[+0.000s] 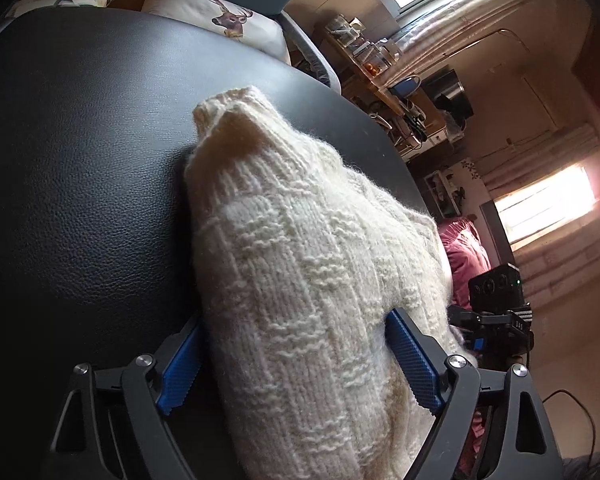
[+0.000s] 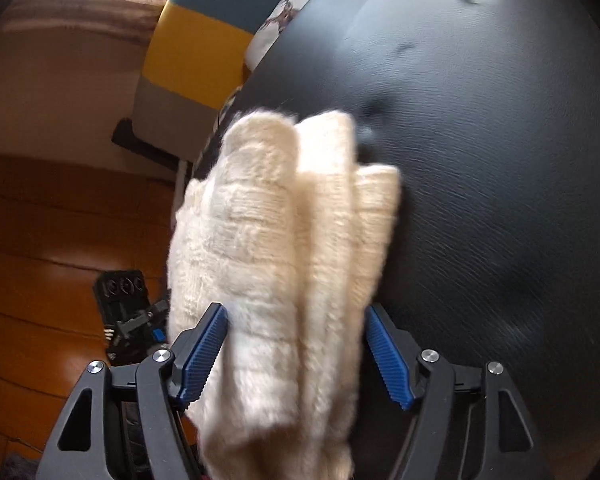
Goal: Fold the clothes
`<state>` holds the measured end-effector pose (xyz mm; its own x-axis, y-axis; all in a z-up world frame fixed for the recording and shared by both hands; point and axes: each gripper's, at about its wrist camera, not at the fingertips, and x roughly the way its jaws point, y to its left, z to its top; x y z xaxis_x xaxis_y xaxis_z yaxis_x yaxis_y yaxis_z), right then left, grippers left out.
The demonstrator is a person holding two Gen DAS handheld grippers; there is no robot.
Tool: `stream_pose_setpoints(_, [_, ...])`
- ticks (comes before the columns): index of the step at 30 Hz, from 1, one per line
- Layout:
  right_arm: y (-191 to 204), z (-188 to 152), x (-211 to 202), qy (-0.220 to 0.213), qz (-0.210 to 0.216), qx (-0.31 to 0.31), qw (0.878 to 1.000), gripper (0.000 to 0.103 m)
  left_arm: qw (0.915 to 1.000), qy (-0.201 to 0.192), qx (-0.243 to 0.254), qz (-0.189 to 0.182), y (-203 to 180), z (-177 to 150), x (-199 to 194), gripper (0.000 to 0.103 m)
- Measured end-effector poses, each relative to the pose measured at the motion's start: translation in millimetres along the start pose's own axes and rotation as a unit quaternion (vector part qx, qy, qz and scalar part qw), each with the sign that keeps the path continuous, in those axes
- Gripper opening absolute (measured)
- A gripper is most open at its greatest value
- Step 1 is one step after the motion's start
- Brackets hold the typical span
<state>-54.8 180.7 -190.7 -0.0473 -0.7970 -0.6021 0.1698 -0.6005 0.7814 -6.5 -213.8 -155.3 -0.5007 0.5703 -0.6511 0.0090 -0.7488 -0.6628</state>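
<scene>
1. While both grippers hold the cream knit sweater, the bulk is the nearest worry. The left gripper has its jaws spread wide around a thick bunch of knit, pads pressing the sides. The right gripper pinches several stacked layers the same way. Loose wool this thick could slide out of either hold if pulled sharply.
2. Just ahead of the jaws, the layers in the right gripper fan apart at their ends, so an inner fold might drop free and undo the stack.
3. Beyond the jaws, the sweater hangs over the black leather surface near its edge. A drooping end could drag or fall toward the wooden floor.
4. Farther off, the deer pillow poses no risk.
</scene>
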Motion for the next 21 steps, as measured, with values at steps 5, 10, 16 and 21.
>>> stream_pose_setpoints(5, [12,-4,9,0.013,-0.012,-0.043,0.999,0.064,0.9999,0.010,0.008,0.006,-6,1,3,0.085])
stream_pose_setpoints(10, [21,-17,7,-0.011,-0.037,-0.070,0.997,0.044,0.9991,-0.012,0.031,0.026,-17,-8,-6,0.053])
stream_pose_setpoints(16, [45,-29,6,-0.031,-0.051,-0.113,0.992,0.037,0.9950,-0.055,0.054,0.064,-35,-24,-21,0.047])
stream_pose_setpoints(21, [66,-30,21,-0.012,-0.029,-0.138,0.990,0.036,0.9891,-0.101,0.061,0.089,-40,-43,-42,0.047])
